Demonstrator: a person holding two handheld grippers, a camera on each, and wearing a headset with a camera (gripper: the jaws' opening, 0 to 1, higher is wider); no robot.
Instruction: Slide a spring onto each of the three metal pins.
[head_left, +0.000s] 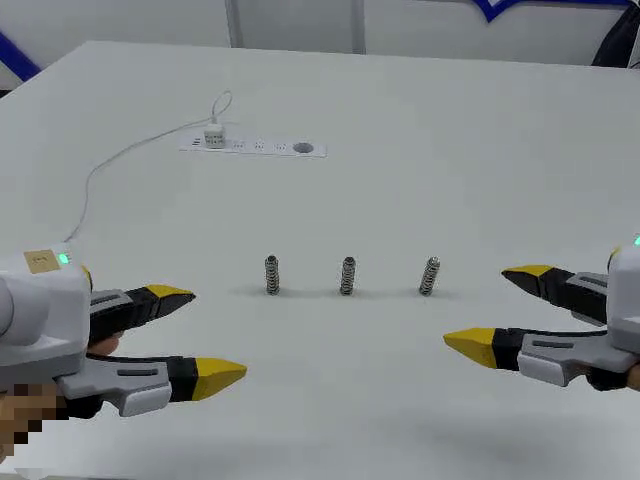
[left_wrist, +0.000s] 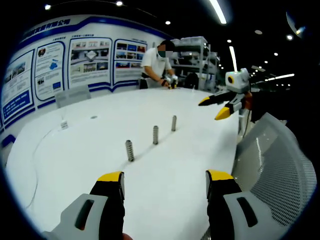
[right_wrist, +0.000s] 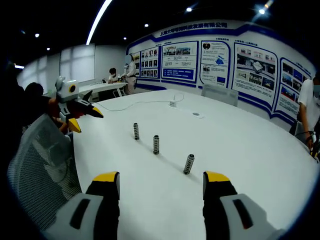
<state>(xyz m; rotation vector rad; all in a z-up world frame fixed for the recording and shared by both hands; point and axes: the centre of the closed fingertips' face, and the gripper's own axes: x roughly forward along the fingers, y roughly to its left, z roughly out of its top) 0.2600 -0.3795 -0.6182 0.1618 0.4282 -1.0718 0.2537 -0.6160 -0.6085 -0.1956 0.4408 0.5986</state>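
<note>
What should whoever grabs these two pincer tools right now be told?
Left gripper: open, empty, left of the row.
Right gripper: open, empty, right of the row.
On the table, between them: left spring, middle spring, right spring, the last leaning slightly.
Done: all three stand upright unaided, so they appear threaded.
Left: probably just checking the leaning one.

The white surface (head_left: 450, 150) carried three springs (head_left: 348, 276) standing upright in a row, well apart from one another. Farther back lay a flat white power strip (head_left: 255, 147) with a plug (head_left: 214, 135) seated in it, its white cable (head_left: 110, 165) trailing across toward the left edge.
</note>
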